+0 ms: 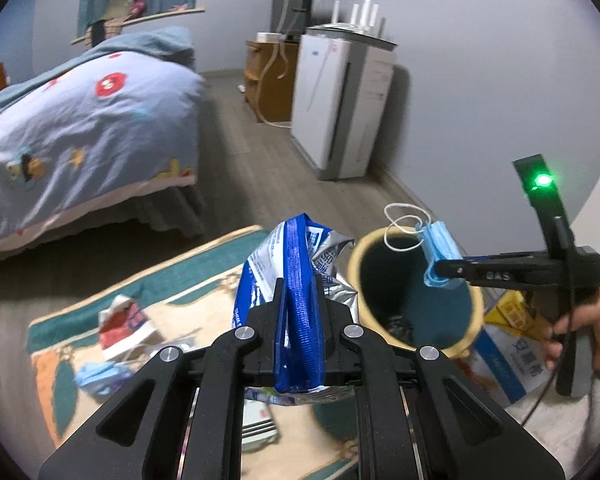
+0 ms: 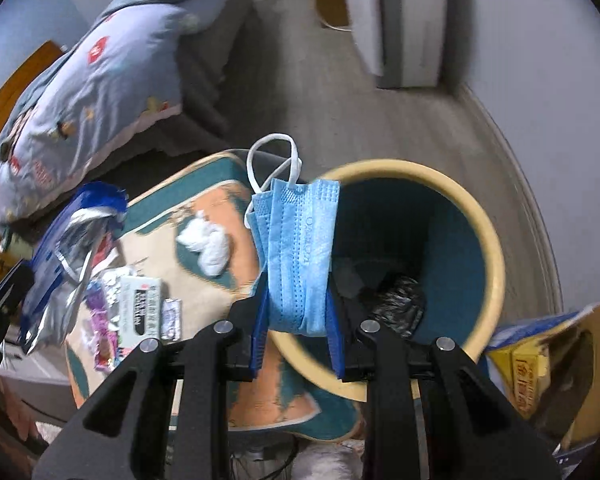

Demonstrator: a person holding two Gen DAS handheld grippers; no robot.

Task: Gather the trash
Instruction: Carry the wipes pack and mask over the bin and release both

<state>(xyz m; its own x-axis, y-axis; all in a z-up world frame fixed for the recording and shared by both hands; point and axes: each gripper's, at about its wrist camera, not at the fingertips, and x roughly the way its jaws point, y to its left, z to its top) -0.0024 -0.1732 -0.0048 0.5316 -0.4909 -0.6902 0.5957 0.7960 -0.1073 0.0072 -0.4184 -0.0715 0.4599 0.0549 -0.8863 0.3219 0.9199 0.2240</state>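
Between the blue-padded fingers of the right gripper (image 2: 298, 328) a folded light-blue pleated face mask (image 2: 300, 256) is pinched near its lower edge, its white elastic loops (image 2: 274, 160) standing free above. From the left wrist view the mask is seen held over the mouth of the round waste bin with a cream rim and dark teal inside (image 1: 476, 316). The left gripper (image 1: 299, 320) is closed on a crumpled blue-and-silver foil snack bag (image 1: 296, 264), gripped across its sealed blue edge, just beside the bin's rim.

Both items are judged very light and limp. The mask is soft cloth and should drop cleanly once released, though its loops could snag on a finger. The foil bag is thin, slick and springy; a hold across the stiffer seam is judged surest.

A dark crumpled lump (image 2: 398, 300) is seen at the bottom of the bin. More litter is scattered on the patterned teal, orange and cream rug (image 2: 224, 200): a wad of white tissue (image 2: 206, 244), a flat white printed box (image 2: 138, 308), a purple wrapper (image 2: 100, 344), and in the left view another blue mask (image 1: 100, 374) and a red-and-white packet (image 1: 120, 324). An open cardboard carton (image 2: 556, 364) stands touching or just beside the bin. Beyond lie grey wood flooring (image 2: 360, 100), a bed under a blue embroidered quilt (image 1: 80, 120), a white floor appliance (image 1: 340, 100) and a wooden cabinet (image 1: 268, 76) against the pale wall.
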